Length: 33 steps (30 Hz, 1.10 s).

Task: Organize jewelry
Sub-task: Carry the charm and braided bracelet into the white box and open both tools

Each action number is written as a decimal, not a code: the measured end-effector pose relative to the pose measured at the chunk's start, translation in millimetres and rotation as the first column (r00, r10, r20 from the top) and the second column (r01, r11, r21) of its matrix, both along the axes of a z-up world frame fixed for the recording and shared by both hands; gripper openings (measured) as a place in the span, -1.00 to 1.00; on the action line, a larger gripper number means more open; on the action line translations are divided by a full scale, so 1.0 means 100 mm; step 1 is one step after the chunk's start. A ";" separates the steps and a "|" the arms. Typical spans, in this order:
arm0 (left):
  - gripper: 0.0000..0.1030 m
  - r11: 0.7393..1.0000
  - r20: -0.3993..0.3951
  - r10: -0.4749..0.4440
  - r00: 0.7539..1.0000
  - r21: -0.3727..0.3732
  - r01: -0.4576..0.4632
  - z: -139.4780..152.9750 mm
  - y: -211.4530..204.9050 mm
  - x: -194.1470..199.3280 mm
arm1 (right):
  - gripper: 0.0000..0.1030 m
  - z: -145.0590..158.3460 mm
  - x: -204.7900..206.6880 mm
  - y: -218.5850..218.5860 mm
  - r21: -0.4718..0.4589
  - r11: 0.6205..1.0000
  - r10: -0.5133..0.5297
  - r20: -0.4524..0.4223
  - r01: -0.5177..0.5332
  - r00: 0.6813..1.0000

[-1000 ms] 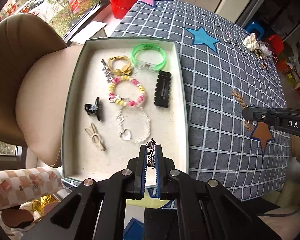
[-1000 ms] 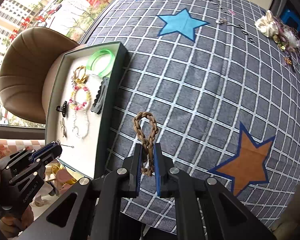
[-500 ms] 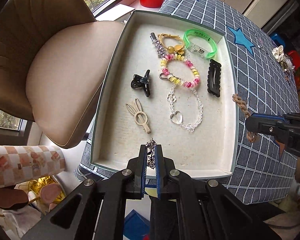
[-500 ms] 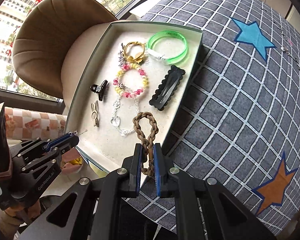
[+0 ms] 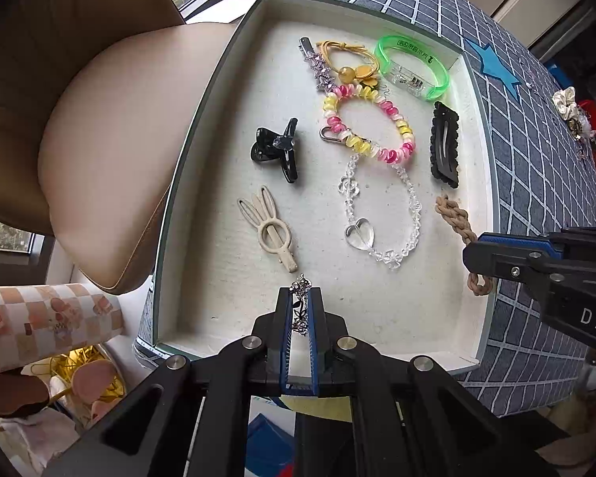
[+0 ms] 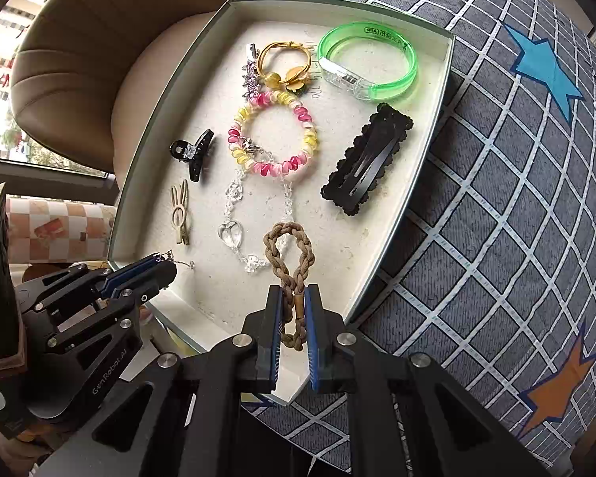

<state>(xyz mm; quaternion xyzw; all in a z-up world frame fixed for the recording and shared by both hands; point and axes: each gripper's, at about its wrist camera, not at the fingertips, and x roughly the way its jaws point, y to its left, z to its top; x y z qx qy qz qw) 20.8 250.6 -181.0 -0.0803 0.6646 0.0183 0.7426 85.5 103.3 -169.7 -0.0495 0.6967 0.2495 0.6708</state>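
Right gripper carried braided loop from tablecloth to over tray; left gripper apparently lower.

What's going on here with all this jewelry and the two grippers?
A person is sorting jewelry into a tray on a checked tablecloth. The left gripper is shut on a small silver piece over the tray's near edge. The right gripper is shut on a braided brown bracelet, hanging above the tray floor. Already lying inside are a green bangle, a beaded bracelet, a crystal chain and several hair clips.
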 end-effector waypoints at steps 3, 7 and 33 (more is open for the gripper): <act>-0.72 1.000 -0.003 0.008 1.000 0.000 -0.008 -0.05 0.00 0.02 | -0.77 -0.06 0.03 0.01 -0.014 1.000 0.000 -0.001 0.000 1.000; -0.72 1.000 -0.011 0.010 1.000 0.004 -0.010 -0.11 0.00 0.05 | -0.77 -0.13 0.10 0.03 -0.028 1.000 -0.004 -0.001 0.004 1.000; -0.71 0.997 -0.019 -0.063 0.998 0.044 0.064 -0.16 -0.17 0.10 | -0.76 -0.39 0.13 0.22 -0.057 0.998 -0.002 -0.010 0.002 1.000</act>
